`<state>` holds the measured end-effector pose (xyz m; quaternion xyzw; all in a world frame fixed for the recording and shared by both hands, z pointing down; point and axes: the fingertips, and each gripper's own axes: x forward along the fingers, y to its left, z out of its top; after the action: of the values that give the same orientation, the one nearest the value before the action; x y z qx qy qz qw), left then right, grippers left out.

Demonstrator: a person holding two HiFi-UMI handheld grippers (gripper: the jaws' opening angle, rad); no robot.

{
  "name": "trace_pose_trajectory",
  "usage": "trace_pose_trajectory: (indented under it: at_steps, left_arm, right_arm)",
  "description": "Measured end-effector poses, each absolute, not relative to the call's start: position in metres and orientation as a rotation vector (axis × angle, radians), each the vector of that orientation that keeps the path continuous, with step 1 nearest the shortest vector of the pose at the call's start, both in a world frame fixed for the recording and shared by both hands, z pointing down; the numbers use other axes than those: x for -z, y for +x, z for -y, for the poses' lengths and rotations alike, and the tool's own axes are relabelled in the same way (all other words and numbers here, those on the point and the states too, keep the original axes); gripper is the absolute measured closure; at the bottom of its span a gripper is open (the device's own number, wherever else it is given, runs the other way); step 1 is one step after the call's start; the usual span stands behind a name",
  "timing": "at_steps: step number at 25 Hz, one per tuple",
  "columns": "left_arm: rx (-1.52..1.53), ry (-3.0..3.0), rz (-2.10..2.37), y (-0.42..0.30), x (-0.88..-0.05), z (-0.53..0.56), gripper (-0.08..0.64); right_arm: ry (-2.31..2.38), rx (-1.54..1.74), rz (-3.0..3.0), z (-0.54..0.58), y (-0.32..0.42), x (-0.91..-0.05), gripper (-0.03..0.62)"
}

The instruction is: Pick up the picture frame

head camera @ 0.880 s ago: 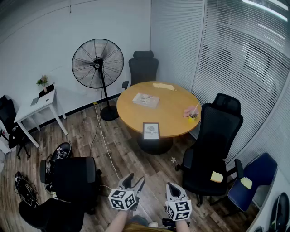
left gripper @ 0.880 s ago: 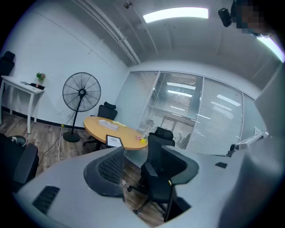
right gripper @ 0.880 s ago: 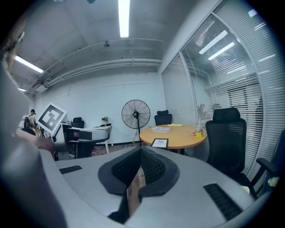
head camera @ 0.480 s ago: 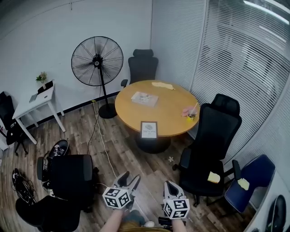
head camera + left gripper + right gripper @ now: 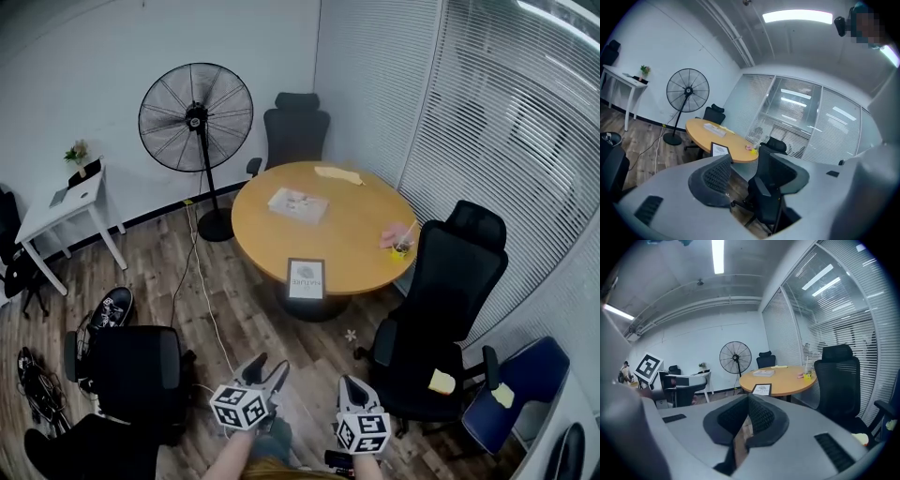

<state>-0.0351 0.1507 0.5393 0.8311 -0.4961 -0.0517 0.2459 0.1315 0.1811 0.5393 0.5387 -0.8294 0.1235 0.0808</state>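
Observation:
The picture frame (image 5: 307,279), black-edged with a white print, stands at the near edge of the round wooden table (image 5: 356,225). It also shows in the left gripper view (image 5: 720,149) and the right gripper view (image 5: 762,390). Both grippers hang low in front of me over the floor, far short of the table. My left gripper (image 5: 265,373) has its jaws spread wide with nothing between them (image 5: 750,173). My right gripper (image 5: 349,386) has its jaw tips together and holds nothing (image 5: 747,399).
A black office chair (image 5: 441,300) stands at the table's right and another (image 5: 141,375) at my left. A standing fan (image 5: 195,105), a white side table (image 5: 66,202) and a blue chair (image 5: 525,384) ring the room. A book (image 5: 299,205) and a cup (image 5: 399,246) lie on the table. Cables cross the floor.
My view has drifted a little toward the table, so the frame sits slightly lower in the picture. Both grippers stay low near my body with their jaws as before.

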Motion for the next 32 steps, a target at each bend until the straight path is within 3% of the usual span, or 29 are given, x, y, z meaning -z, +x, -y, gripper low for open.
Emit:
trace_pose_trajectory:
  at_steps: [15,32]
  left_arm:
    - [0.12,2.223,1.242,-0.079,-0.564,0.073,0.296]
    - [0.132,2.161,1.159,-0.081,-0.585,0.148,0.291]
  right_arm:
    - [1.653,-0.388,2.389,0.033,0.084,-0.545,0.579]
    - [1.676,-0.393,2.346,0.1,0.081,-0.551,0.58]
